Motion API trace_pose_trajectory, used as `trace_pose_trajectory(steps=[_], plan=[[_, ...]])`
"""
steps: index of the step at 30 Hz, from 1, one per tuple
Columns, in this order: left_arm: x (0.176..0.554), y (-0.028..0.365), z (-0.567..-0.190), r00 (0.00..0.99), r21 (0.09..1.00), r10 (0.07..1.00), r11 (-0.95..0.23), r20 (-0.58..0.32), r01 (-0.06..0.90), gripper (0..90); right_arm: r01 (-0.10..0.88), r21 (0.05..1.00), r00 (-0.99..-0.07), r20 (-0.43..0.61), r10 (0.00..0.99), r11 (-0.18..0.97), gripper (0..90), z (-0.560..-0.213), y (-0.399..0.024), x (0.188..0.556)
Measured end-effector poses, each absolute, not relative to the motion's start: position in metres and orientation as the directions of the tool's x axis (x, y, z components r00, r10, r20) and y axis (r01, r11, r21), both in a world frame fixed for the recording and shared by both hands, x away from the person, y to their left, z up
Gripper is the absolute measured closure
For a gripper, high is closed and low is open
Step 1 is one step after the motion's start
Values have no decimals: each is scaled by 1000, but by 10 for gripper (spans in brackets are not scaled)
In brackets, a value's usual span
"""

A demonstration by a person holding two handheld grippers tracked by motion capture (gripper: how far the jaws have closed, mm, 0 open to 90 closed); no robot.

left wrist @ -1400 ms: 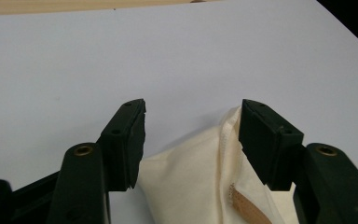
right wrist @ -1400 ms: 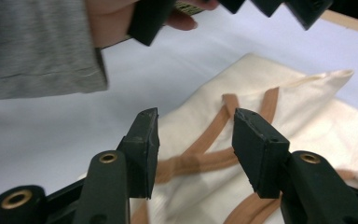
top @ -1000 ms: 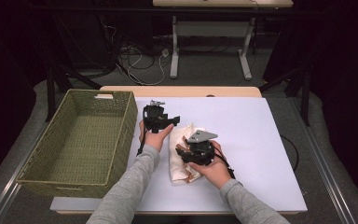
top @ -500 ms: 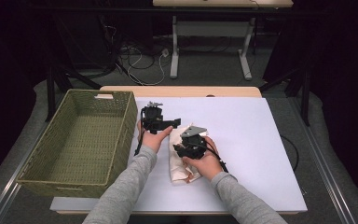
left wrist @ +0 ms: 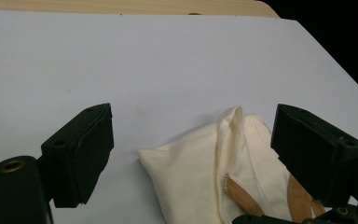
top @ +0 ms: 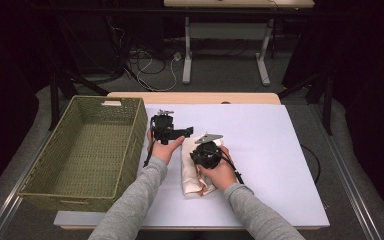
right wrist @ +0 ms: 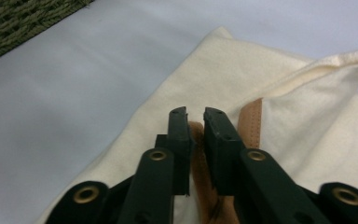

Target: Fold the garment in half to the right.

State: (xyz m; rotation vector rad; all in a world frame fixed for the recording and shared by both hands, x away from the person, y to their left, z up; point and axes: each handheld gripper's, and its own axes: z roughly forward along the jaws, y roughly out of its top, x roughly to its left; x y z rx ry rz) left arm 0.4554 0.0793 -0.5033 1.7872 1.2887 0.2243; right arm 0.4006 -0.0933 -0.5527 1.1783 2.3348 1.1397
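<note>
A cream cloth bag with tan straps lies on the white table top. My right gripper rests on the bag, pointing down at it. Its jaws have just been closing, and in the right gripper view they pinch a tan strap against the cream cloth. My left gripper hovers by the bag's far left corner. Its jaws have just been opening, and in the left gripper view they stand wide apart above the bag, touching nothing.
A green woven basket stands at the table's left, close beside my left hand; its corner appears in the right gripper view. The white surface stretches bare to the right and far side. Table legs and cables lie on the floor beyond.
My right gripper shifted a little left and down onto the bag, and its jaws closed. The left gripper's jaws spread wider while that hand stayed put.
</note>
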Motion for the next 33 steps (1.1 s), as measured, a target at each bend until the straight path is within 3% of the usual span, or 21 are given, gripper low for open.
trace_pose_trajectory(steps=[5, 33], plan=[[455, 78, -504, 442, 737, 834, -65, -331, 673, 137, 581, 735, -618, 118, 777, 351, 897, -551, -97, 402], [455, 76, -504, 464, 740, 828, -91, -316, 666, 153, 607, 770, -570, 250, 783, 196, 900, -525, -154, 396]])
